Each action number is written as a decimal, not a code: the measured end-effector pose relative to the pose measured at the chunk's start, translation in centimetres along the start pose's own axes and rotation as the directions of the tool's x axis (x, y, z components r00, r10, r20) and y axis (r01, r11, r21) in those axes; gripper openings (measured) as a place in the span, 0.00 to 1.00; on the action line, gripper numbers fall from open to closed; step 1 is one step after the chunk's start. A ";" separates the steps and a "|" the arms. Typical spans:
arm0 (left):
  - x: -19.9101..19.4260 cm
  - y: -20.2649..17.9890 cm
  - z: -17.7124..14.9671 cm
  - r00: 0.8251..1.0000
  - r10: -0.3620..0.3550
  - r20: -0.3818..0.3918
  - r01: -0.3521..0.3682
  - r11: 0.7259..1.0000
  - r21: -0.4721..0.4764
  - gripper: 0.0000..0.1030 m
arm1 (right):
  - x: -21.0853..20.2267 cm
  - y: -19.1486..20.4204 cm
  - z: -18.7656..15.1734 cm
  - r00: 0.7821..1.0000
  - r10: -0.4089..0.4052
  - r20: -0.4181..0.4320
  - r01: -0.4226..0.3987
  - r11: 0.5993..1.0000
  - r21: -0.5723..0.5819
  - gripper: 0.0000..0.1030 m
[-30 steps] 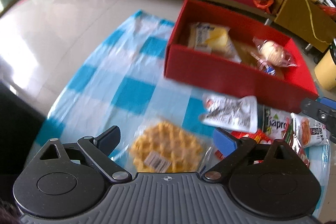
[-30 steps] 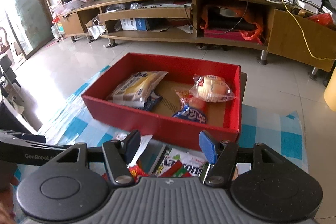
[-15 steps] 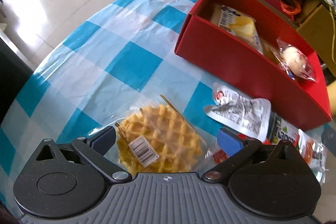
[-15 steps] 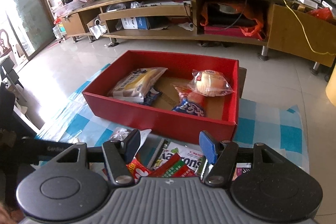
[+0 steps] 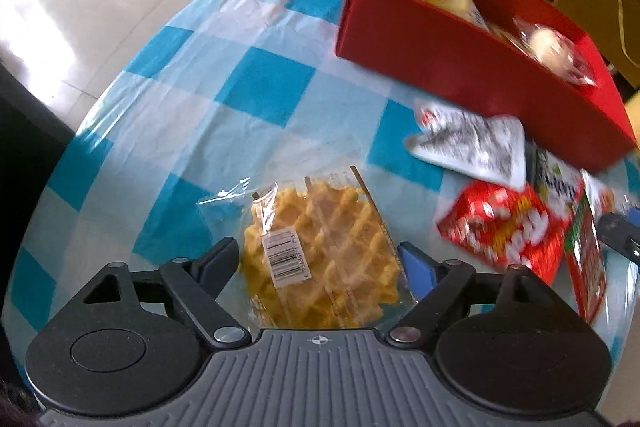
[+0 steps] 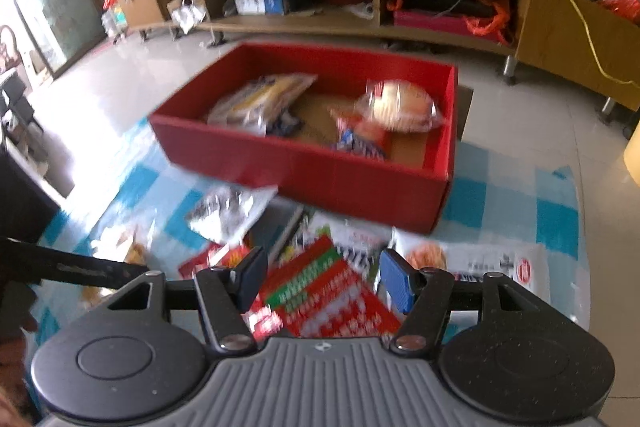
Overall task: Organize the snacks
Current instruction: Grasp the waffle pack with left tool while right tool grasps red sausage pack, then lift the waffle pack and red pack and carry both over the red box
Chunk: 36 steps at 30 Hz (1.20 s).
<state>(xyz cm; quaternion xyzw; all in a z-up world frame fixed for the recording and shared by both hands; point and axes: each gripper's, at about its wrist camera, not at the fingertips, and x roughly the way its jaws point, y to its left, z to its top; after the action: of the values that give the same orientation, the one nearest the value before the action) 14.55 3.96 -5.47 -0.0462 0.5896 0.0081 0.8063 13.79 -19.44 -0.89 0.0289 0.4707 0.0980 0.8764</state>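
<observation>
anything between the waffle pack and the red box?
Left wrist view: only bare checked cloth between waffle pack and red box.

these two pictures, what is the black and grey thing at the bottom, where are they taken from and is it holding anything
No robot here: a person carries a two-finger gripper in each hand, and a fisheye camera on each looks forward along its fingers. The black and grey shape is the gripper's own body.

Left camera: the left gripper is closing around a wrapped waffle on the checked cloth; whether the pads touch it yet is unclear.

Right camera: the right gripper hovers part open above a red and green packet, holding nothing.

Behind stands a red box with some snacks already inside; more packets lie loose before it.
</observation>
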 end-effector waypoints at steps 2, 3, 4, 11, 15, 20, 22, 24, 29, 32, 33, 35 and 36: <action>-0.3 0.0 -0.7 1.000 -0.024 -0.014 0.025 0.999 0.025 0.86 | -0.1 -0.5 -0.7 1.000 -0.009 -0.021 0.009 1.000 -0.011 0.57; -0.4 0.0 -1.0 0.999 -0.031 -0.016 0.031 0.999 0.035 0.86 | -0.2 -0.8 -0.9 0.999 -0.013 -0.030 0.012 1.000 -0.013 0.57; -0.5 0.1 -1.2 0.999 -0.034 -0.015 0.035 0.999 0.042 0.87 | -0.2 -1.1 -1.2 0.999 -0.014 -0.043 0.013 1.000 -0.018 0.59; 0.4 1.1 -0.7 0.997 -0.063 -0.034 0.063 0.998 -0.003 0.95 | 1.2 -0.9 -1.9 0.995 -0.003 -0.097 -0.008 0.993 -0.115 0.64; 0.8 0.4 -0.7 0.999 -0.039 -0.024 0.040 0.999 0.035 0.97 | 3.5 0.3 -2.8 0.991 -0.009 -0.132 -0.020 0.976 -0.217 0.71; 0.9 0.1 -0.9 1.000 -0.009 -0.022 0.011 0.996 0.083 0.96 | 4.0 0.4 -3.8 0.986 -0.026 -0.162 0.000 0.987 -0.159 0.62; 0.9 0.3 -0.9 1.000 -0.008 -0.025 0.010 0.997 0.082 0.95 | 3.3 0.6 -4.2 0.982 -0.004 -0.191 -0.018 0.994 -0.109 0.55; 0.9 0.6 -0.9 0.999 -0.017 -0.033 0.019 0.997 0.072 0.95 | 2.3 1.1 -5.2 0.976 0.040 -0.212 -0.056 0.996 -0.068 0.53; 0.2 0.9 -1.1 1.000 -0.017 -0.014 0.018 0.997 0.072 0.96 | 1.5 1.8 -6.6 0.977 -0.007 -0.213 -0.008 0.998 -0.067 0.53; -0.2 0.9 -1.3 1.000 -0.017 0.000 0.017 0.998 0.065 0.98 | 2.0 1.9 -6.4 0.980 -0.037 -0.196 0.020 0.996 -0.085 0.55; -0.2 0.9 -1.3 1.000 -0.012 0.004 0.012 0.998 0.066 0.99 | 2.3 2.0 -6.3 0.980 -0.038 -0.196 0.021 0.996 -0.088 0.57; 0.1 0.9 -1.4 1.000 0.007 0.011 -0.008 0.998 0.063 1.00 | 2.8 2.2 -6.1 0.981 -0.031 -0.192 0.013 0.996 -0.091 0.67; 0.3 0.9 -1.3 1.000 0.015 0.010 -0.016 0.998 0.061 1.00 | 2.9 2.3 -6.2 0.981 -0.027 -0.191 0.009 0.995 -0.095 0.73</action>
<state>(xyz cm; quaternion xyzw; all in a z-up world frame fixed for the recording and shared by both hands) 13.31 4.70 -6.23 -0.0170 0.5860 -0.0035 0.8101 9.89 -16.84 -6.33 -0.0262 0.5483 0.1143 0.8280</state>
